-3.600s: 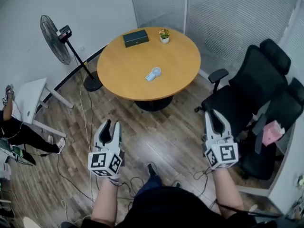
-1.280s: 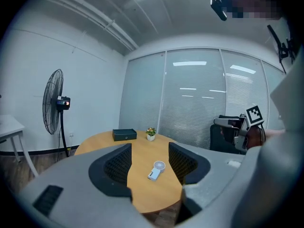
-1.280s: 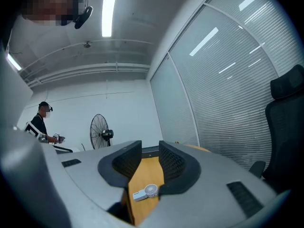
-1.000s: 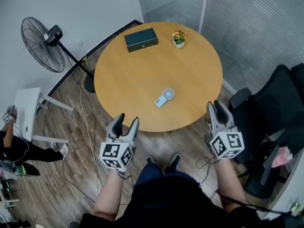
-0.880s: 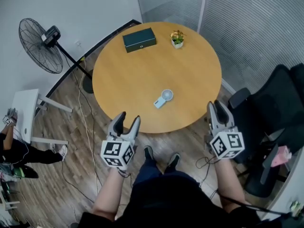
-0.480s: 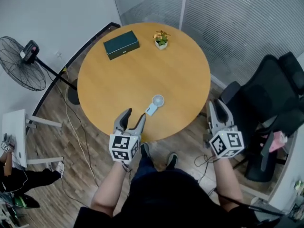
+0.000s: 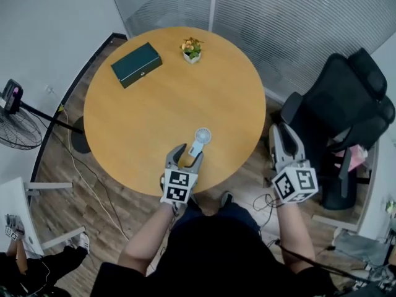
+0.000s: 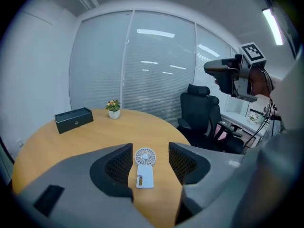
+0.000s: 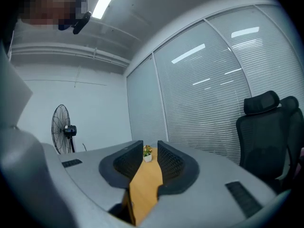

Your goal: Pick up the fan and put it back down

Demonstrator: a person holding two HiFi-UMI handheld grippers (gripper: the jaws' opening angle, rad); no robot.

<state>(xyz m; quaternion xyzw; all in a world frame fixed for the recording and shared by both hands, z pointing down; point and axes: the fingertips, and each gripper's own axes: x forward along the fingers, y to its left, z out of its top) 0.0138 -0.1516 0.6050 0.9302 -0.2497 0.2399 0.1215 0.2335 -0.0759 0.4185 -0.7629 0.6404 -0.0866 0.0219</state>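
A small white handheld fan [image 7: 199,140] lies flat on the round wooden table [image 7: 136,129], near its front edge. My left gripper [image 7: 187,155] hovers over that edge, open, its tips just short of the fan's handle. In the left gripper view the fan [image 8: 144,169] shows in the gap between the two dark pads, touching neither, with the left gripper [image 8: 150,151] empty. My right gripper [image 7: 281,138] hangs off the table's right side by the chair. Its jaws are closing with nothing between them. Past the right gripper [image 9: 150,148] I see only a strip of table.
A dark green box [image 7: 136,64] and a small potted flower [image 7: 191,48] stand at the table's far side. Black office chairs [image 7: 346,104] crowd the right. A standing floor fan [image 7: 15,125] is at the left wall, and blinds cover the glass wall behind.
My left gripper has moved forward and down, from the floor side of the table's edge up to the small fan. The right gripper has stayed beside the table.
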